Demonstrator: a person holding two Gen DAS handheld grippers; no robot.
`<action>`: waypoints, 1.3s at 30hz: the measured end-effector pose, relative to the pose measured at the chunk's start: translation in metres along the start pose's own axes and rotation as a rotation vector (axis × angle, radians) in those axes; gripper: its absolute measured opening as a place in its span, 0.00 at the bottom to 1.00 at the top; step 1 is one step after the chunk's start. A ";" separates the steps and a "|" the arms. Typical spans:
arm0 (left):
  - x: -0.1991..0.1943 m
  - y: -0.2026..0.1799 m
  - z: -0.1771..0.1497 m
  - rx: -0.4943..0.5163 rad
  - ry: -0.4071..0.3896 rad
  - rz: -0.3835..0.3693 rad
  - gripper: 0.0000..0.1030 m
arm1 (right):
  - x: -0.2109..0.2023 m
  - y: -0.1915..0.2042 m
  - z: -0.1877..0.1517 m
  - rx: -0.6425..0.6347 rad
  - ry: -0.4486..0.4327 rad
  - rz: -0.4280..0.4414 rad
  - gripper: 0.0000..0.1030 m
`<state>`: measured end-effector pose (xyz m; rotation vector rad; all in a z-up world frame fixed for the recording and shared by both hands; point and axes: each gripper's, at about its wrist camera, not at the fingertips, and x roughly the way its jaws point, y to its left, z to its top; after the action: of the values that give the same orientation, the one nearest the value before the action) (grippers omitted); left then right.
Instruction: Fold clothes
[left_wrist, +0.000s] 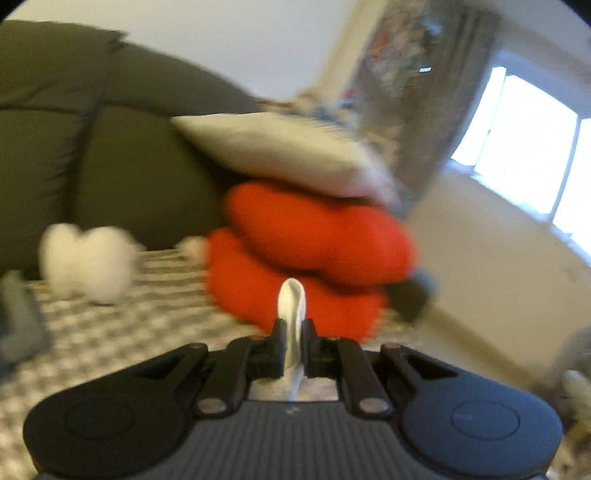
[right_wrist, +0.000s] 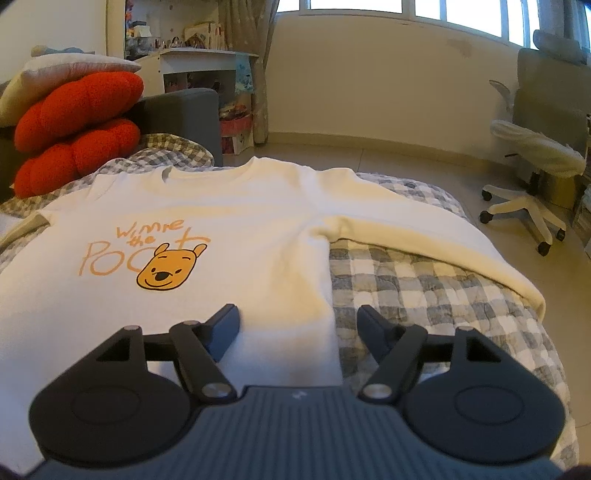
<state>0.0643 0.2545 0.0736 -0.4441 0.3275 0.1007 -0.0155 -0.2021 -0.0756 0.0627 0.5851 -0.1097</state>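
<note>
A white sweatshirt with an orange bear print lies flat, front up, on the checked blanket. Its right sleeve stretches out toward the bed's edge. My right gripper stands open just above the shirt's lower right hem, with one finger over the cloth and the other over the blanket. In the blurred left wrist view my left gripper is shut on a thin fold of white cloth that sticks up between the fingers. That gripper is raised and faces the cushions.
Two red cushions under a beige pillow are stacked at the bed's far left against a dark sofa arm. White fluffy items lie on the blanket. A white office chair stands on the floor at right.
</note>
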 end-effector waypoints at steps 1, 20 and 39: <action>-0.003 -0.020 -0.003 -0.002 0.010 -0.052 0.08 | 0.000 0.000 0.000 0.000 -0.001 -0.001 0.72; -0.015 -0.085 -0.137 0.105 0.409 -0.296 0.40 | -0.003 -0.001 0.000 0.021 -0.005 0.015 0.74; 0.017 -0.085 -0.173 0.291 0.430 -0.257 0.40 | 0.024 0.027 0.053 0.254 0.192 0.347 0.34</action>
<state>0.0447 0.1030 -0.0456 -0.2112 0.6934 -0.2948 0.0363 -0.1818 -0.0443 0.4233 0.7415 0.1619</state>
